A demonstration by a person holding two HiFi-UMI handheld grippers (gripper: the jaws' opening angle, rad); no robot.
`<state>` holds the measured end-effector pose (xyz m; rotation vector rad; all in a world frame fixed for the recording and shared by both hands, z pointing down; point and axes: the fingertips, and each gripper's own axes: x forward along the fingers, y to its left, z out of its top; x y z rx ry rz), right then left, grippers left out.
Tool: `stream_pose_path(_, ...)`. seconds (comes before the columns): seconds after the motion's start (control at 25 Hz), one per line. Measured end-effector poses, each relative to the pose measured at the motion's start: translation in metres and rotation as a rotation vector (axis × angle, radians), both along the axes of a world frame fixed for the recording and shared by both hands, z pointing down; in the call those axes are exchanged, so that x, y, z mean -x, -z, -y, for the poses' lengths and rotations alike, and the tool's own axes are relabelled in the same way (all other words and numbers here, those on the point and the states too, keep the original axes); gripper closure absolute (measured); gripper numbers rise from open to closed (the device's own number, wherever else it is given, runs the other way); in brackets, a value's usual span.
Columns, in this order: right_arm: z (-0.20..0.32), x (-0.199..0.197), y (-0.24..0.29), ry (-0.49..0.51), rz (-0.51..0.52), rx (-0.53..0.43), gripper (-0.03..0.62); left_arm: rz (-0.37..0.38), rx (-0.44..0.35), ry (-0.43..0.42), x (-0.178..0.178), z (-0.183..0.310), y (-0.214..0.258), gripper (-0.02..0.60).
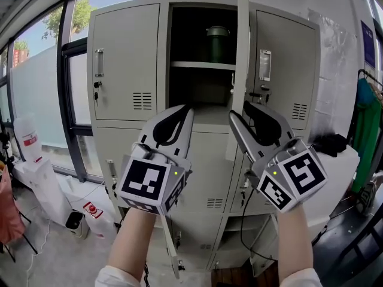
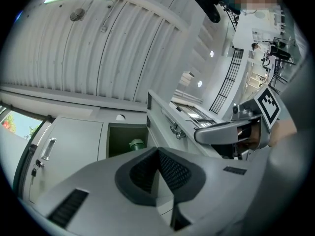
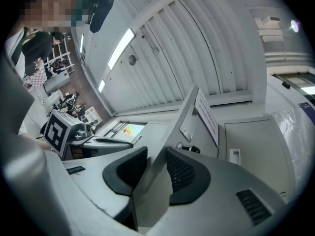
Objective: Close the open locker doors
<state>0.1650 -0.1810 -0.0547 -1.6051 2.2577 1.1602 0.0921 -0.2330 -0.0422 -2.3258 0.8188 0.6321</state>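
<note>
So the one to shut here is the upper middle locker door (image 1: 242,70). It's swung out so far that it's basically edge-on in the head view, with the open compartment and a green lidded pot (image 1: 216,40) on its shelf (image 1: 200,65) showing to its left. The right tongs (image 1: 239,109) straddle that door's free edge. In the right gripper view the thin panel runs straight up between the pads, jaws spread wide, and as far as I can tell they aren't squeezing it. Makes sense to me: you don't need a clamp to swing a door, just one pad to shove sideways, and straddling the edge stops it from slipping off. The left tongs (image 1: 187,109) are closed together on nothing, raised just left of the door in front of the compartment. My guess is they're the spare, handy for pressing the door flat at the end. Lower down, another door (image 1: 170,244) looks like it's sticking out edge-on too, so I'd say there's more than one left to do.
</note>
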Motion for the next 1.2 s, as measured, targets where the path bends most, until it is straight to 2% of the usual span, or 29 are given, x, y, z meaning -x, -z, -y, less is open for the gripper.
stream_pose_path(0.2, 0.028, 0.029, 0.001, -0.010, -0.002, -0.006, 0.449, -0.006, -0.007, 0.034, 0.024, 0.018, 0.005, 0.564)
stream_pose_path(0.48, 0.068, 0.062, 0.000, -0.163, -0.080, -0.044, 0.450, 0.009, -0.032, 0.100, 0.049, 0.045, 0.006, 0.564)
stream_pose_path(0.88, 0.117, 0.082, -0.002, -0.177, -0.069, -0.006, 0.461, 0.001, -0.032, 0.114, 0.074, 0.083, 0.009, 0.564)
stream_pose_path(1.2, 0.151, 0.090, -0.004, -0.206, -0.065, 0.028, 0.480, 0.006, -0.030, 0.091, 0.077, 0.104, 0.011, 0.565)
